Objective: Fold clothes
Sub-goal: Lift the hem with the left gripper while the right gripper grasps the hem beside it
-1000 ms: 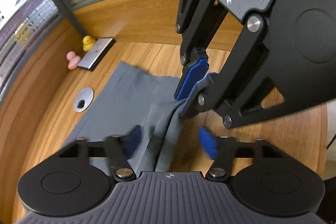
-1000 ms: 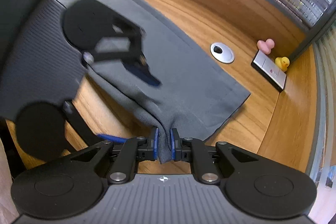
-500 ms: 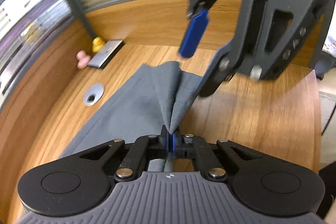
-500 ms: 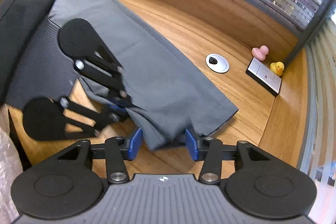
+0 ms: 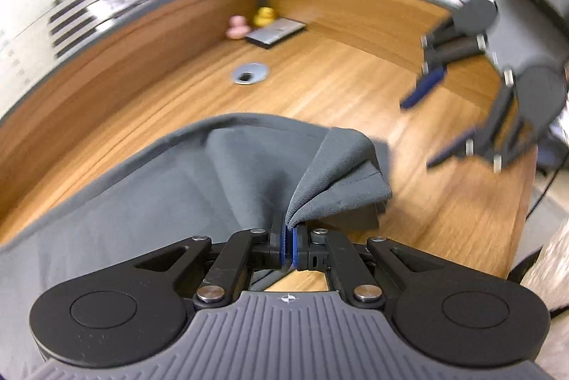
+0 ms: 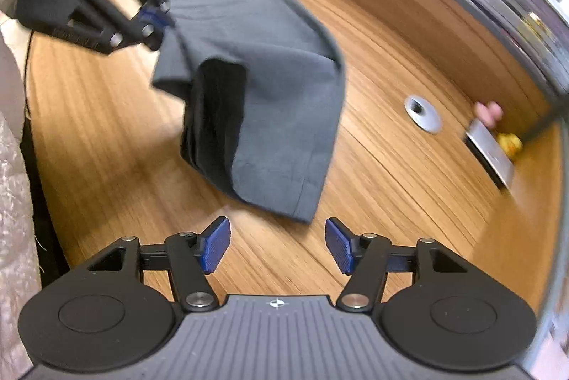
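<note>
Both wrist views look down close over the wooden desk (image 5: 320,88), sharing its grey garment (image 6: 270,67).

The trousers (image 6: 270,67) are spread on the surface (image 6: 373,188); beyond them lie a grommet (image 6: 422,114) and two toy ducks (image 5: 251,20).

Your wooden table (image 5: 348,77) carries a round metal grommet (image 5: 250,73). In the far corner you have a yellow duck (image 5: 265,15) and a pink toy (image 5: 237,26) beside a flat silver plate (image 5: 276,32).
</note>
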